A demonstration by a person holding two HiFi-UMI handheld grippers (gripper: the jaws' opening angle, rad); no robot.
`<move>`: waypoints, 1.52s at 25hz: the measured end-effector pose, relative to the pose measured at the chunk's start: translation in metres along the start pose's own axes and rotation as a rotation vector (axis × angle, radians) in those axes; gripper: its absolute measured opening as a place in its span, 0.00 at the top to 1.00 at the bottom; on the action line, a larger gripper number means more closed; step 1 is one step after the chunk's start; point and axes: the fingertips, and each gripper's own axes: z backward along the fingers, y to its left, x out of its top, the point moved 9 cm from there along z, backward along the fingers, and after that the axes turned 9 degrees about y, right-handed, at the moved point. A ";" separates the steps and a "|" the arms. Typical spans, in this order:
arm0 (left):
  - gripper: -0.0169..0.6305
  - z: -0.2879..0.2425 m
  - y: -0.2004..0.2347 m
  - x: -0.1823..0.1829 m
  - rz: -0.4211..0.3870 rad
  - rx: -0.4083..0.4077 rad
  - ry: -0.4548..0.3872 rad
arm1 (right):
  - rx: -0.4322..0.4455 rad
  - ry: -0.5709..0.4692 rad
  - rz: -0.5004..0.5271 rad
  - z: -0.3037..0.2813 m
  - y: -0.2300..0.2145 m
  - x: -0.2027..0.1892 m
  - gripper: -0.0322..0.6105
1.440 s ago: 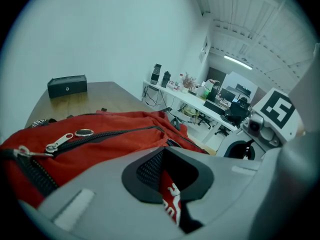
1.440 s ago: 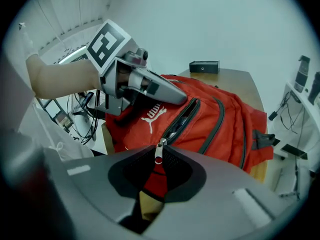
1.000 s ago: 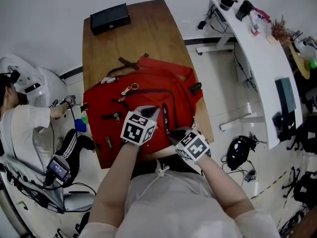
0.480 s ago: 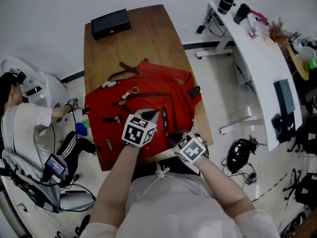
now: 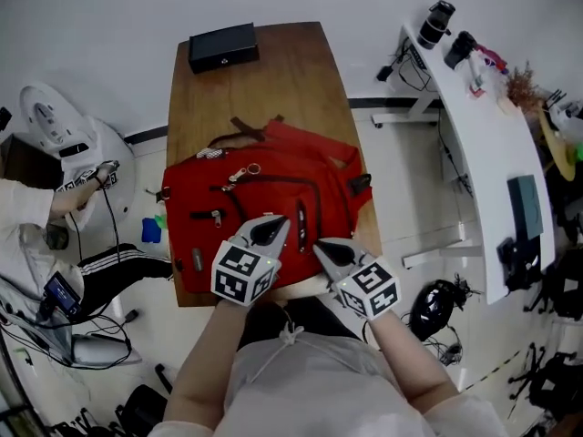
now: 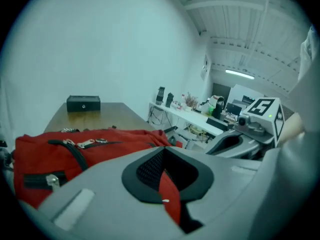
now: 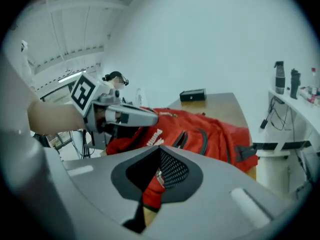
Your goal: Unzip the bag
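A red bag [image 5: 273,180] lies flat on the wooden table [image 5: 273,71], with black zips and metal pulls [image 5: 242,171] on its top. Both grippers sit side by side at its near edge. My left gripper [image 5: 271,228] is shut, and a strip of the bag's red fabric [image 6: 170,194] shows between its jaws. My right gripper [image 5: 323,247] is shut too, with a small metal zip pull [image 7: 159,176] and red cloth between its pads. Each gripper also shows in the other's view: the right gripper [image 6: 225,144] and the left gripper [image 7: 147,118].
A black box [image 5: 223,46] stands at the table's far end. A white desk [image 5: 483,126] with bottles and gear runs along the right. A seated person [image 5: 32,212] and cables are on the floor at the left.
Both grippers have drawn slightly back toward the bag's near edge. The head view has shifted, so the table sits more to the right.
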 end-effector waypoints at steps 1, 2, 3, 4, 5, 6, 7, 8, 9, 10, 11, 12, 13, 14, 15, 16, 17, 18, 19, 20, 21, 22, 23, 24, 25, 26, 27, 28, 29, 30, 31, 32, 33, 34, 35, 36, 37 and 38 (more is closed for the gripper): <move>0.96 0.011 -0.006 0.005 -0.003 -0.001 -0.050 | -0.018 -0.054 0.013 0.008 0.000 0.007 0.94; 0.96 0.023 -0.011 0.009 -0.007 -0.001 -0.100 | -0.032 -0.101 0.030 0.013 0.003 0.013 0.94; 0.96 0.037 -0.016 0.011 -0.014 0.002 -0.148 | -0.045 -0.139 0.052 0.018 0.008 0.018 0.94; 0.96 0.051 -0.020 0.012 -0.022 0.008 -0.194 | -0.057 -0.170 0.079 0.021 0.015 0.022 0.94; 0.96 0.066 -0.023 0.012 -0.029 0.013 -0.240 | -0.069 -0.196 0.108 0.025 0.024 0.025 0.94; 0.96 0.082 -0.028 0.011 -0.032 0.011 -0.287 | -0.078 -0.217 0.134 0.029 0.034 0.028 0.94; 0.96 0.098 -0.033 0.010 -0.032 0.003 -0.335 | -0.085 -0.236 0.155 0.033 0.044 0.029 0.94; 0.96 0.114 -0.040 0.007 -0.032 -0.006 -0.380 | -0.094 -0.256 0.173 0.039 0.056 0.030 0.94; 0.96 0.130 -0.047 0.003 -0.034 -0.013 -0.418 | -0.109 -0.279 0.193 0.044 0.068 0.029 0.94; 0.96 0.145 -0.053 -0.002 -0.040 -0.013 -0.447 | -0.128 -0.305 0.214 0.049 0.080 0.028 0.94; 0.96 0.158 -0.059 -0.009 -0.049 -0.009 -0.467 | -0.149 -0.330 0.232 0.054 0.093 0.026 0.94; 0.96 0.171 -0.064 -0.017 -0.061 -0.002 -0.479 | -0.165 -0.351 0.241 0.059 0.107 0.023 0.94; 0.96 0.183 -0.069 -0.027 -0.073 0.003 -0.482 | -0.173 -0.365 0.239 0.063 0.123 0.018 0.94; 0.96 0.194 -0.075 -0.038 -0.085 0.007 -0.479 | -0.175 -0.373 0.230 0.067 0.141 0.013 0.94; 0.96 0.205 -0.081 -0.050 -0.096 0.011 -0.473 | -0.174 -0.382 0.222 0.071 0.158 0.007 0.94; 0.96 0.214 -0.087 -0.061 -0.109 0.016 -0.467 | -0.173 -0.392 0.210 0.075 0.174 0.001 0.94; 0.96 0.224 -0.093 -0.072 -0.121 0.020 -0.462 | -0.172 -0.399 0.191 0.078 0.188 -0.005 0.94; 0.96 0.232 -0.099 -0.081 -0.129 0.022 -0.458 | -0.168 -0.404 0.171 0.081 0.201 -0.010 0.94; 0.96 0.240 -0.104 -0.091 -0.132 0.022 -0.458 | -0.162 -0.406 0.162 0.082 0.213 -0.015 0.94; 0.96 0.247 -0.109 -0.101 -0.129 0.021 -0.460 | -0.160 -0.405 0.163 0.083 0.226 -0.021 0.94; 0.96 0.255 -0.113 -0.110 -0.126 0.024 -0.463 | -0.159 -0.402 0.174 0.084 0.237 -0.026 0.94; 0.96 0.263 -0.116 -0.120 -0.123 0.032 -0.469 | -0.159 -0.401 0.188 0.085 0.248 -0.031 0.94; 0.96 0.270 -0.119 -0.128 -0.124 0.047 -0.477 | -0.159 -0.406 0.200 0.086 0.256 -0.035 0.94; 0.96 0.277 -0.122 -0.135 -0.125 0.064 -0.488 | -0.158 -0.416 0.207 0.088 0.263 -0.038 0.94; 0.96 0.282 -0.124 -0.142 -0.125 0.077 -0.501 | -0.157 -0.426 0.210 0.090 0.268 -0.041 0.94; 0.96 0.286 -0.127 -0.147 -0.124 0.083 -0.512 | -0.156 -0.432 0.209 0.092 0.272 -0.043 0.94; 0.96 0.290 -0.130 -0.150 -0.124 0.083 -0.520 | -0.155 -0.436 0.211 0.094 0.275 -0.044 0.94; 0.96 0.293 -0.133 -0.153 -0.130 0.083 -0.525 | -0.155 -0.439 0.217 0.095 0.278 -0.045 0.94; 0.96 0.297 -0.136 -0.154 -0.144 0.086 -0.528 | -0.154 -0.440 0.228 0.096 0.280 -0.046 0.94; 0.96 0.299 -0.139 -0.155 -0.164 0.092 -0.530 | -0.153 -0.438 0.240 0.096 0.283 -0.046 0.94; 0.96 0.302 -0.142 -0.155 -0.188 0.100 -0.533 | -0.151 -0.436 0.249 0.096 0.284 -0.046 0.94; 0.96 0.303 -0.144 -0.155 -0.212 0.107 -0.537 | -0.146 -0.437 0.252 0.096 0.285 -0.046 0.94; 0.96 0.304 -0.147 -0.154 -0.231 0.113 -0.541 | -0.138 -0.439 0.251 0.096 0.285 -0.046 0.94; 0.96 0.304 -0.149 -0.153 -0.242 0.116 -0.542 | -0.132 -0.440 0.249 0.096 0.284 -0.046 0.94; 0.96 0.302 -0.150 -0.153 -0.247 0.119 -0.537 | -0.127 -0.437 0.246 0.096 0.283 -0.046 0.94; 0.96 0.300 -0.151 -0.154 -0.247 0.122 -0.526 | -0.122 -0.432 0.245 0.096 0.282 -0.046 0.94; 0.96 0.297 -0.151 -0.155 -0.242 0.123 -0.515 | -0.116 -0.428 0.245 0.097 0.282 -0.047 0.94; 0.96 0.296 -0.152 -0.157 -0.234 0.122 -0.510 | -0.110 -0.426 0.246 0.099 0.282 -0.047 0.94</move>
